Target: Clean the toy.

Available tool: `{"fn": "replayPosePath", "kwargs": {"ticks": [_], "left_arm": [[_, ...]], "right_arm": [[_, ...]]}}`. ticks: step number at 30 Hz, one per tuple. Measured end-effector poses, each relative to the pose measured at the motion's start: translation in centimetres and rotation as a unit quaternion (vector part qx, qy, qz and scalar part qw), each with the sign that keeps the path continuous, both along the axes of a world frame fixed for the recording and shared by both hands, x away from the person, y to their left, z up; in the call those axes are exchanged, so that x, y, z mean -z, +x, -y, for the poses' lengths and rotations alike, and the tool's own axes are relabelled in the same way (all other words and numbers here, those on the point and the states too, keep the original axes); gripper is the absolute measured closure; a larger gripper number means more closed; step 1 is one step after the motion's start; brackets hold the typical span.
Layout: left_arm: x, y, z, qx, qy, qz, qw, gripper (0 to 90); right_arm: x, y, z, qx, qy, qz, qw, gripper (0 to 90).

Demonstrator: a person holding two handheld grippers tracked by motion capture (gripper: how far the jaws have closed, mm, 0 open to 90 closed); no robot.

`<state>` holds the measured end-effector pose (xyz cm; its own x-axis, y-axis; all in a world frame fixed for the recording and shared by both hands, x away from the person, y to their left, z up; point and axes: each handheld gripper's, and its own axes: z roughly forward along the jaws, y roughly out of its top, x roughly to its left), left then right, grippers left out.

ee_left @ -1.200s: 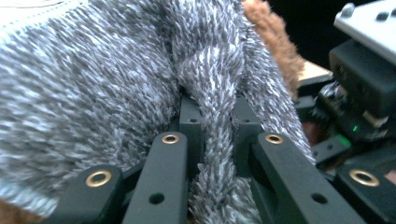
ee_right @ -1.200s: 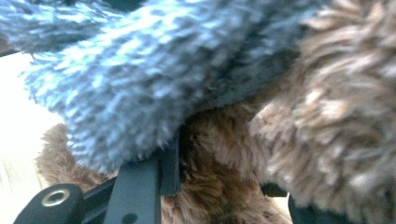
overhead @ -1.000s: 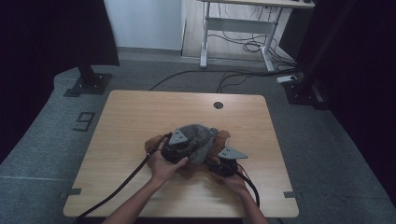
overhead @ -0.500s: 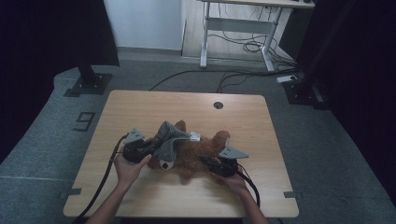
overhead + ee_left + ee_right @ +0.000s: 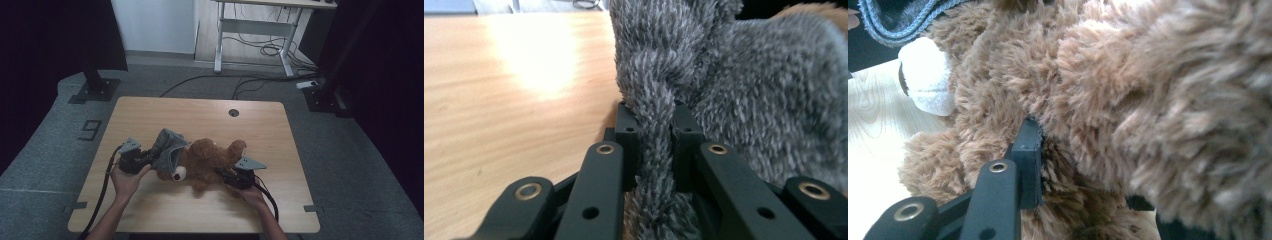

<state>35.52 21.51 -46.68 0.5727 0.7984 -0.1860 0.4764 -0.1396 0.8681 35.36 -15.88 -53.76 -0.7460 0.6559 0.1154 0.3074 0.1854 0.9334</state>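
While a fold of the grey fleece garment (image 5: 659, 100) is pinched between the jaws of the left gripper (image 5: 136, 159), the brown teddy bear (image 5: 210, 159) is lain at the table's (image 5: 200, 115) six o'clock; brown fur is gripped by the right gripper (image 5: 239, 176).

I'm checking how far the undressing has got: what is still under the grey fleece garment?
The grey fleece garment covers the top of the brown teddy bear's head; its white muzzle shows below the hem. The left tool pinches a fold. Ears and eyes are hidden.
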Motion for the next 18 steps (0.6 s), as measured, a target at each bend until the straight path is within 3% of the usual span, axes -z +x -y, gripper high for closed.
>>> {"fn": "replayPosePath", "kwargs": {"ticks": [3, 6, 8, 9, 10, 12, 18], "left_arm": [[-0.9, 0.1, 1.6, 0.018, 0.001, 0.014, 0.9997, 78.8], [-2.0, 0.4, 4.0, 0.052, -0.007, 0.018, 0.9985, 78.8], [-2.3, 0.4, 4.8, 0.061, -0.010, 0.019, 0.9979, 78.8], [-2.9, 0.4, 6.3, 0.080, -0.014, 0.026, 0.9963, 78.8], [-2.9, 0.4, 6.3, 0.080, -0.014, 0.026, 0.9963, 78.8], [-3.5, 0.4, 8.3, 0.104, -0.019, 0.032, 0.9939, 78.8], [-4.6, 1.1, 13.6, 0.143, 0.003, 0.030, 0.9892, 78.7]], "right_arm": [[0.0, 0.0, 0.0, 0.000, 0.000, 0.000, 1.0000, 58.8], [0.0, 0.0, 0.0, 0.000, 0.001, -0.001, 1.0000, 58.6], [0.0, 0.0, 0.0, 0.000, 0.001, -0.001, 1.0000, 58.6], [0.0, 0.0, 0.0, 0.001, 0.002, -0.002, 1.0000, 58.6], [0.0, 0.0, 0.0, 0.001, 0.002, -0.002, 1.0000, 58.6], [0.0, 0.0, 0.0, 0.001, 0.003, -0.002, 1.0000, 58.5], [0.0, -0.1, 0.0, 0.000, 0.003, -0.002, 1.0000, 58.4]]}}
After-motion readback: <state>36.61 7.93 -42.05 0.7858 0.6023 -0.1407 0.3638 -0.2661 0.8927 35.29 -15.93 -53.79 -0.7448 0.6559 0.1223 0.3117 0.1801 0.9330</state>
